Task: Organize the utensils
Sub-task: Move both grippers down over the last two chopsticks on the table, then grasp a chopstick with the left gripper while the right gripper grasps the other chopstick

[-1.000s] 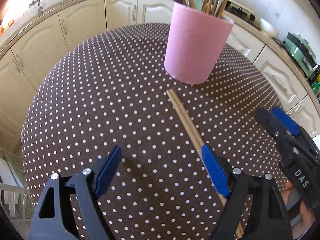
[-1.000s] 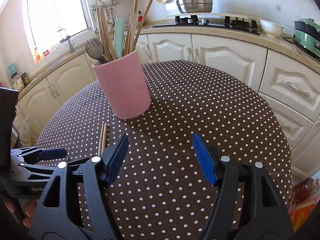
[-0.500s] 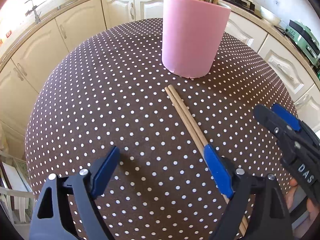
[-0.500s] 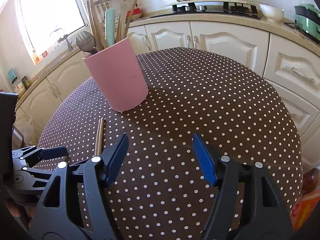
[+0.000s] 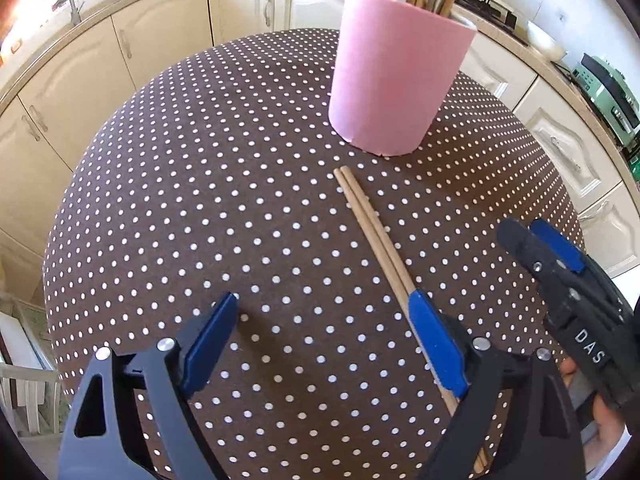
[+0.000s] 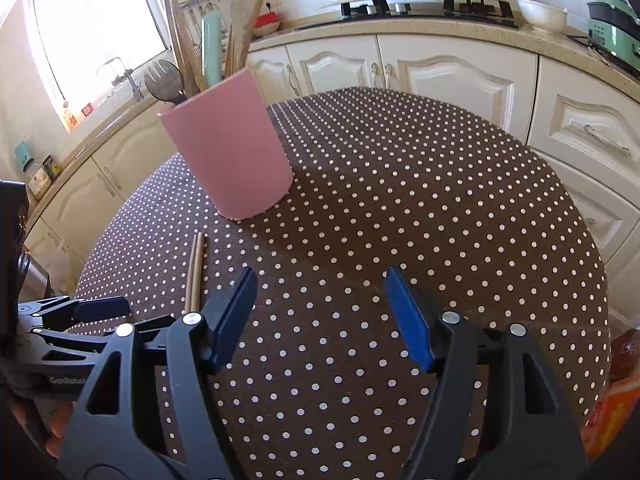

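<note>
A pair of wooden chopsticks (image 5: 370,224) lies side by side on the brown dotted tablecloth, just in front of a pink utensil holder (image 5: 396,80) that holds several wooden utensils and a dark spoon. My left gripper (image 5: 324,328) is open and empty; its right finger covers the near part of the chopsticks. My right gripper (image 6: 320,300) is open and empty over bare cloth, to the right of the chopsticks (image 6: 195,270) and in front of the holder (image 6: 232,152). Each gripper shows in the other's view, the right one (image 5: 552,256) and the left one (image 6: 80,308).
The round table (image 6: 440,184) drops off at its rim on all sides. Cream kitchen cabinets (image 6: 448,76) curve behind it, with a hob, a pot and a white bowl (image 6: 542,14) on the counter. A green appliance (image 5: 608,88) stands at the right.
Both grippers have shifted a little, so the holder and chopsticks sit slightly differently in view. Both stay open and empty. The chopsticks have not moved on the cloth.
</note>
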